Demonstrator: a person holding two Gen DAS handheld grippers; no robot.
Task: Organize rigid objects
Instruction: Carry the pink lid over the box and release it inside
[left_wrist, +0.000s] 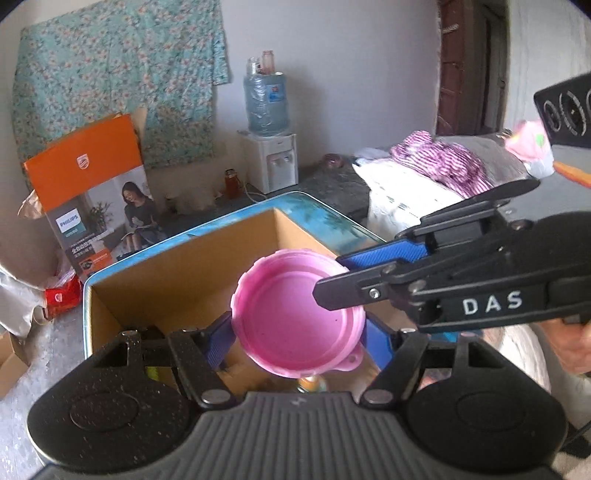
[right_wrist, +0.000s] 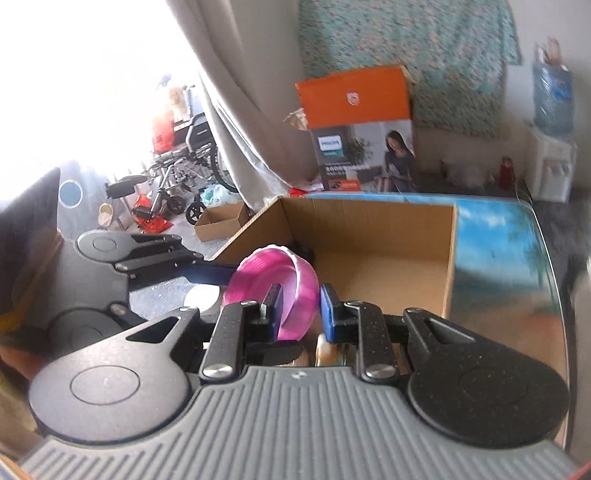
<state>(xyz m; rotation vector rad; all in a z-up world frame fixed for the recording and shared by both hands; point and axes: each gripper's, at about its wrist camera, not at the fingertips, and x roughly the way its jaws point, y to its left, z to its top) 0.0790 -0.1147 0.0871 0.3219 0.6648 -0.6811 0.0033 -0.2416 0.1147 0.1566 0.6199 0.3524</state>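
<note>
Pink and round, the shallow plastic bowl (left_wrist: 299, 325) sits between the blue pads of the left hand-held gripper (left_wrist: 297, 332), which grips it by opposite sides of the rim and carries it above the open brown cardboard box (left_wrist: 177, 273). This hand-held gripper points downward at a slant. From the right side the right hand-held gripper (left_wrist: 332, 291) comes in almost level, and its narrow jaws pinch the near wall of the same bowl, one finger inside and one outside. Part of the person's hand (left_wrist: 576, 343) shows behind its black body.

In the right wrist view the right hand-held gripper (right_wrist: 297, 310) has the pink wall pressed between its blue pads (right_wrist: 328, 314), and the bowl (right_wrist: 273, 284) stands tilted on its edge there. The left hand-held gripper (right_wrist: 221, 273) reaches the bowl from the left. The box (right_wrist: 369, 236) stands on a blue glossy worktop (right_wrist: 498, 258).

Only the right view shows a folded wheelchair (right_wrist: 184, 155) by the bright doorway. Only the left view shows a bed (left_wrist: 424, 184) with striped purple cloth.
</note>
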